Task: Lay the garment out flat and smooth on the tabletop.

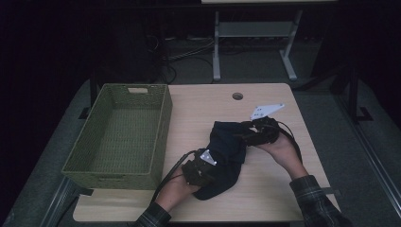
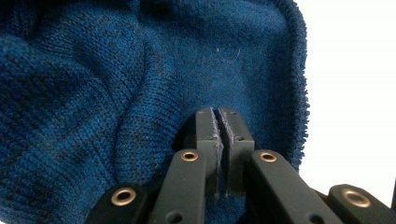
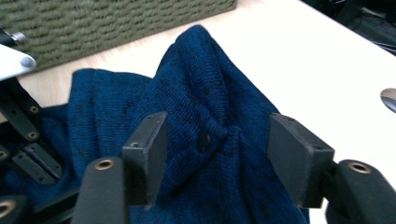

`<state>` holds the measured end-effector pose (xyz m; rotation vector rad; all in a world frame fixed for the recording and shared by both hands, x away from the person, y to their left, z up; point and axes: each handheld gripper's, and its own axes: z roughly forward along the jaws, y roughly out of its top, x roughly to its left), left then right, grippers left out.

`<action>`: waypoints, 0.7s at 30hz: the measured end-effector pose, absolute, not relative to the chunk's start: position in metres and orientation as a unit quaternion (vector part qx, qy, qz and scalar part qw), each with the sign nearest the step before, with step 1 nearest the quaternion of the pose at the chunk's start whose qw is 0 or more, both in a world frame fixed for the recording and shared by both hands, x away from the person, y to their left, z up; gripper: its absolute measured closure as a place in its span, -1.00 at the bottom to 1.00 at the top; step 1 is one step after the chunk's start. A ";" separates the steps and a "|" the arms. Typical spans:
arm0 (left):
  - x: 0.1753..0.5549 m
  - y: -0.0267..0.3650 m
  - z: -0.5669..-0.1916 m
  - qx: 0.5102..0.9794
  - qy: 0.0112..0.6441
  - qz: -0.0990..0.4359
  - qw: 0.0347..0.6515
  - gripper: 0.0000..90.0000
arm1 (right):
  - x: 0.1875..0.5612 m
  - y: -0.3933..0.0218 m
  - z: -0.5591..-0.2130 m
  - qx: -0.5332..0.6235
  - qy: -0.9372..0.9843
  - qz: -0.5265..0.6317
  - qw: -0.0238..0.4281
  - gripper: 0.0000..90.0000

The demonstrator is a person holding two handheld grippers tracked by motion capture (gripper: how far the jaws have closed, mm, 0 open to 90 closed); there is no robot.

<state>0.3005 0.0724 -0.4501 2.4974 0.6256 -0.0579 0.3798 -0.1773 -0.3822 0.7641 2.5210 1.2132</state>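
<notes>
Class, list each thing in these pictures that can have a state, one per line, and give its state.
Blue knitted garment: crumpled on the table, not in the basket.
Green woven basket: upright, nothing inside.
Left gripper: shut, pinching a fold of the garment.
Right gripper: jaws apart, straddling a raised fold, pads not pressing.
Table: bears basket and garment.

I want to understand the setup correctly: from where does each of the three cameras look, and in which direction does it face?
High view: sits above the person's side, looks forward and down on the table and green basket; both forearms, left gripper, right gripper.
Left gripper view: rides the left gripper, faces the blue knit garment; jaws shut on it.
Right gripper view: rides the right gripper, faces garment, basket; jaws apart.
All views share the garment.
</notes>
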 end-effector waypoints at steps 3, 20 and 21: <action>0.300 0.072 -0.450 0.931 0.234 -0.021 0.279 0.93 | 0.385 -0.173 -0.386 0.256 0.872 0.401 0.119 0.02; 0.300 0.072 -0.450 0.932 0.233 -0.019 0.276 0.94 | 0.393 -0.170 -0.377 0.252 0.870 0.399 0.145 0.80; 0.300 0.072 -0.450 0.932 0.233 -0.019 0.277 0.94 | 0.394 -0.169 -0.374 0.254 0.868 0.399 0.148 0.80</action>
